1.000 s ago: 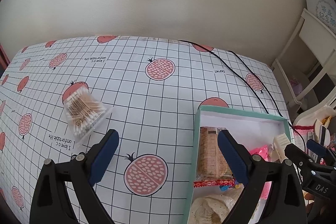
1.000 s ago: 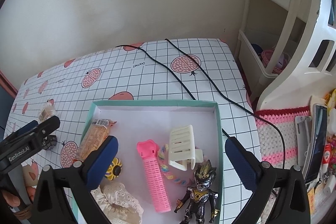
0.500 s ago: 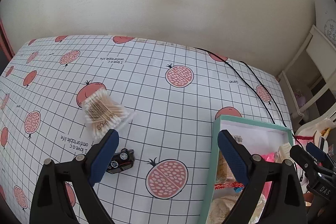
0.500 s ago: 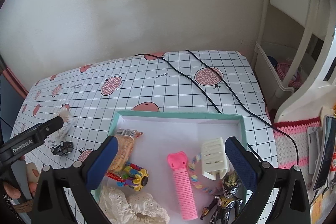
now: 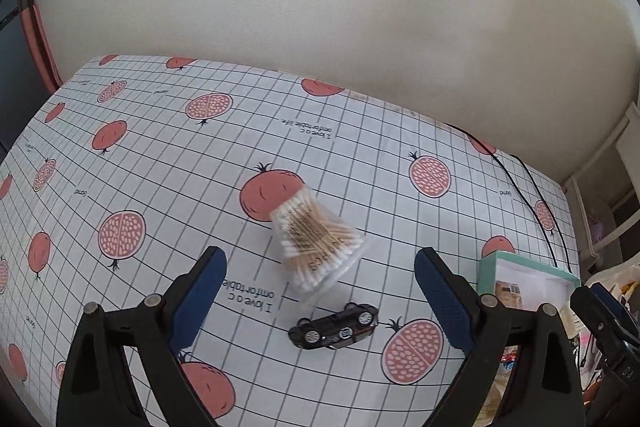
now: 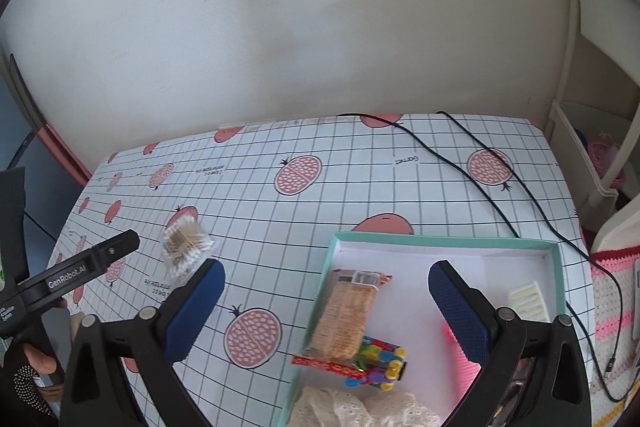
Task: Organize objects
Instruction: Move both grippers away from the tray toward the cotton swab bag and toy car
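Observation:
A clear pack of cotton swabs (image 5: pixel 316 247) lies on the pomegranate-print tablecloth, and a small black toy car (image 5: pixel 334 326) lies upside down just in front of it. My left gripper (image 5: pixel 320 295) is open and empty, its jaws either side of both. The swabs also show in the right wrist view (image 6: pixel 185 249). A teal box (image 6: pixel 322 311) holds a biscuit pack (image 6: pixel 346 313), a colourful toy (image 6: pixel 378 363), a white comb (image 6: pixel 528 301) and lace cloth (image 6: pixel 360 409). My right gripper (image 6: pixel 326 307) is open and empty over the box's left wall.
Two black cables (image 6: pixel 492 179) run across the cloth behind the box. A white shelf unit (image 6: pixel 592 147) stands at the right. A pink crocheted cloth (image 6: pixel 612 303) lies right of the box. The box corner shows in the left wrist view (image 5: pixel 524 275).
My left gripper has swung left, away from the box, so the swabs and the toy car now sit between its jaws. My right gripper has pulled back and shifted left over the box edge.

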Available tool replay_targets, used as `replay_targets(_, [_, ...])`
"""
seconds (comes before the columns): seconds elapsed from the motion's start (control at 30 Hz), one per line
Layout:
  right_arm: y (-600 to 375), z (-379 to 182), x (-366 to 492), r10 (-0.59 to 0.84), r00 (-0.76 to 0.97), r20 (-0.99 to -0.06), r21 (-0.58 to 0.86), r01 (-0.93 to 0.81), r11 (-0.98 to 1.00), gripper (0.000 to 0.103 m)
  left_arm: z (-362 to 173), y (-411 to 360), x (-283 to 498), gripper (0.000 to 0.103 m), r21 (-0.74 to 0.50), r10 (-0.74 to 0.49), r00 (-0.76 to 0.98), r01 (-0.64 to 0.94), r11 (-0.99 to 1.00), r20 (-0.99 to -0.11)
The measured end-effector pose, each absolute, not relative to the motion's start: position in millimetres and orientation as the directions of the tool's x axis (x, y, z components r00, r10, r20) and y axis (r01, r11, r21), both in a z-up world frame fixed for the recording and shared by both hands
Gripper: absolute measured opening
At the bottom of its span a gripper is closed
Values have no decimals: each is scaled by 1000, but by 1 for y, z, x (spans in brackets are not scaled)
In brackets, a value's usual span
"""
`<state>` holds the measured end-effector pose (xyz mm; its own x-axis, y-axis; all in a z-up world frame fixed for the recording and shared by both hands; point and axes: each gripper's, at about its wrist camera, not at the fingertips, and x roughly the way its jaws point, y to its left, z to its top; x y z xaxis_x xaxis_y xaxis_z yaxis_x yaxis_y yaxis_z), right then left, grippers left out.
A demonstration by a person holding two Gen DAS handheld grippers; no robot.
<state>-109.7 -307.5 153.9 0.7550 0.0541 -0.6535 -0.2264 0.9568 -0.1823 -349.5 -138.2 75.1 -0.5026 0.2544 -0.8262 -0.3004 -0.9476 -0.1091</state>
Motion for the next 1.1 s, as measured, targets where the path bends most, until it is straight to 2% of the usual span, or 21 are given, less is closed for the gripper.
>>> replay_targets(0.5, [-229,82,-93,23,649,-761,-215,-286,934,103,63,-195,-376,95,-120,220,-462,-236,-964,-859])
replay_targets(1.1, [-183,18,-87,-28,564,-825,-231,-292,928,103,34,-229,-396,95,-121,192,-377,-203,-972,-906])
